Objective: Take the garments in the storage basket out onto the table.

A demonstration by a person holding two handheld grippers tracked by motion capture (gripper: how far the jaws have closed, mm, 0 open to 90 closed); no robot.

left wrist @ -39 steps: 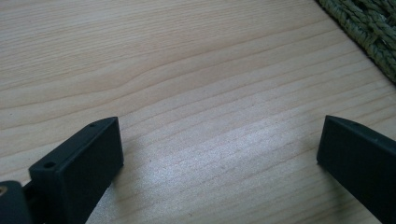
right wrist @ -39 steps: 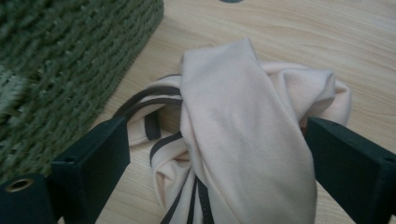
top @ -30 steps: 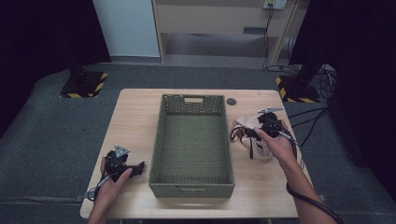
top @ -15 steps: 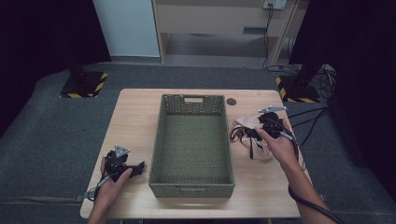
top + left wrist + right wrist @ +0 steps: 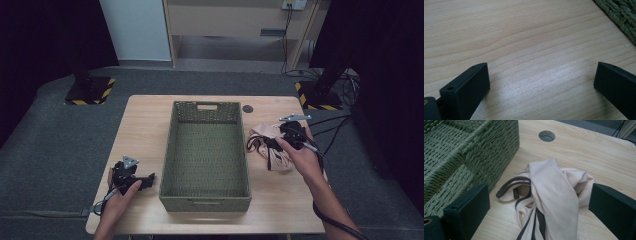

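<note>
A crumpled beige garment with dark brown stripes (image 5: 551, 192) lies on the wooden table (image 5: 145, 130), just right of a green woven basket (image 5: 206, 195). In the high view the cloth (image 5: 272, 145) sits partly under my right gripper (image 5: 270, 143). That right gripper (image 5: 539, 212) hangs open over the cloth, one jaw on each side of the bundle. Near the table's front left corner my left gripper (image 5: 145, 180) rests low and points at the basket's left wall. Seen from its own camera, the left gripper (image 5: 541, 82) stands open above bare wood with nothing between its jaws.
The basket (image 5: 461, 152) is empty inside. A round cable hole (image 5: 247, 108) lies in the table behind the cloth and shows again (image 5: 547, 135) past the bundle. Dark floor, stand bases with yellow-black tape (image 5: 90, 92) and cables surround the table.
My right gripper has shifted slightly toward the basket over the cloth. The left gripper has stayed where it was.
</note>
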